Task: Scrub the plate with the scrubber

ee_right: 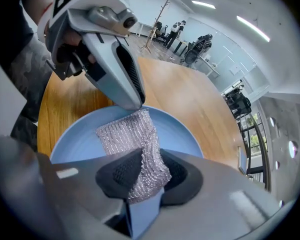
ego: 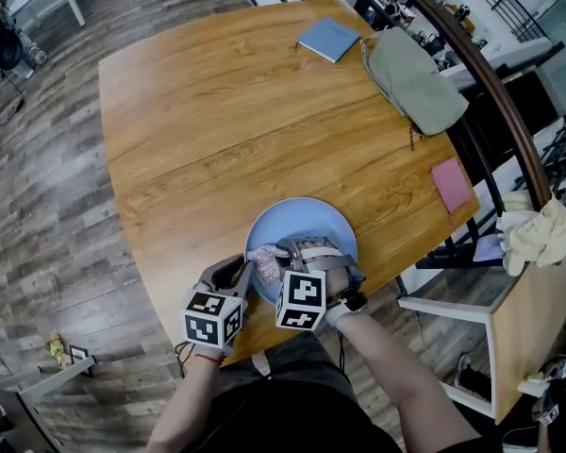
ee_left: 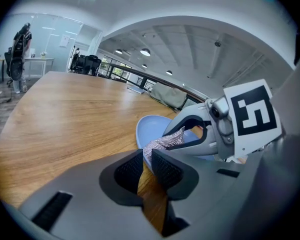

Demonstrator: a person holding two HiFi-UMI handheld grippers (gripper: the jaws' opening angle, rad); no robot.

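Note:
A light blue plate (ego: 307,217) lies near the front edge of the wooden table (ego: 217,111). My right gripper (ego: 291,251) is shut on a silver mesh scrubber (ego: 266,256) and holds it low over the plate's near left part. In the right gripper view the scrubber (ee_right: 127,134) hangs from the pads of that gripper (ee_right: 142,176) onto the plate (ee_right: 180,131). My left gripper (ego: 248,270) is at the plate's left rim. In the left gripper view its jaws (ee_left: 146,168) stand narrow with the plate's rim (ee_left: 150,126) between the pads.
At the table's far right lie a blue notebook (ego: 328,38) and a grey-green bag (ego: 410,75). A pink pad (ego: 450,184) sits by the right edge. A dark railing (ego: 491,83) and a shelf with a cream cloth (ego: 533,234) stand beyond it.

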